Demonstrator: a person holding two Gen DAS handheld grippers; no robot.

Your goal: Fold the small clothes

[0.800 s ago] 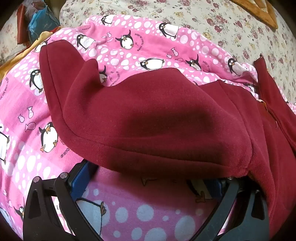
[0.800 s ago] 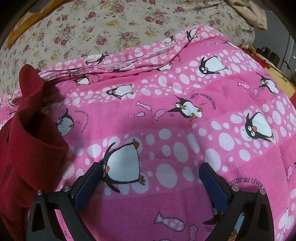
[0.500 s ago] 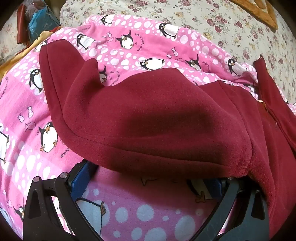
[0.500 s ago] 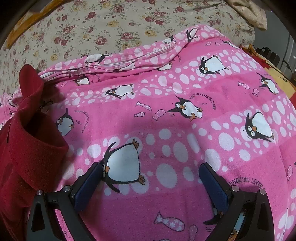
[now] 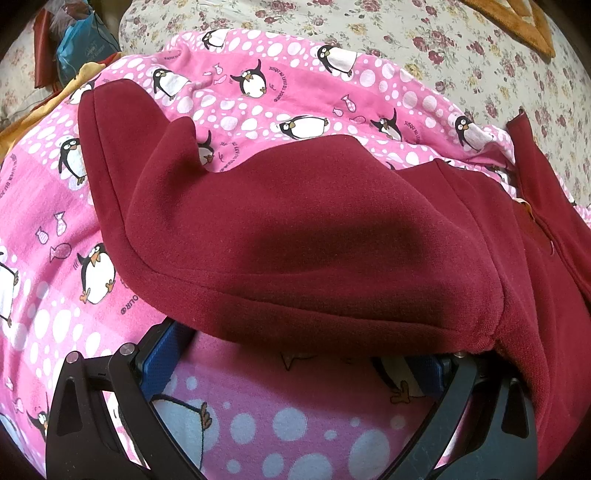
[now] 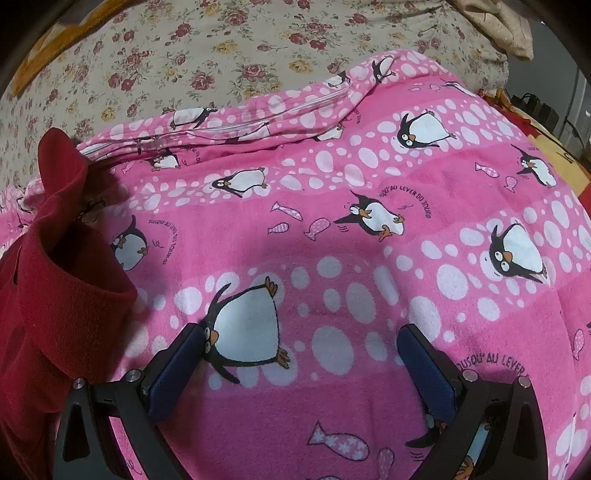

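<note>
A dark red fleece garment (image 5: 314, 229) lies rumpled on a pink penguin-print blanket (image 5: 55, 229). In the left wrist view its thick hem runs across just in front of my left gripper (image 5: 301, 356) and covers both fingertips. That gripper is open wide, and only blanket shows between its blue pads. In the right wrist view my right gripper (image 6: 299, 332) is open wide over bare blanket (image 6: 369, 258), with nothing between its fingers. One end of the red garment (image 6: 55, 288) is bunched at the left, beside the left finger.
The blanket lies on a floral bedsheet (image 5: 443, 44) (image 6: 184, 55). A blue bag (image 5: 85, 40) and a yellow cloth (image 5: 22, 129) sit at the far left. A beige cloth (image 6: 498, 26) lies at the far right corner. A zipper seam (image 6: 221, 127) runs along the blanket's far edge.
</note>
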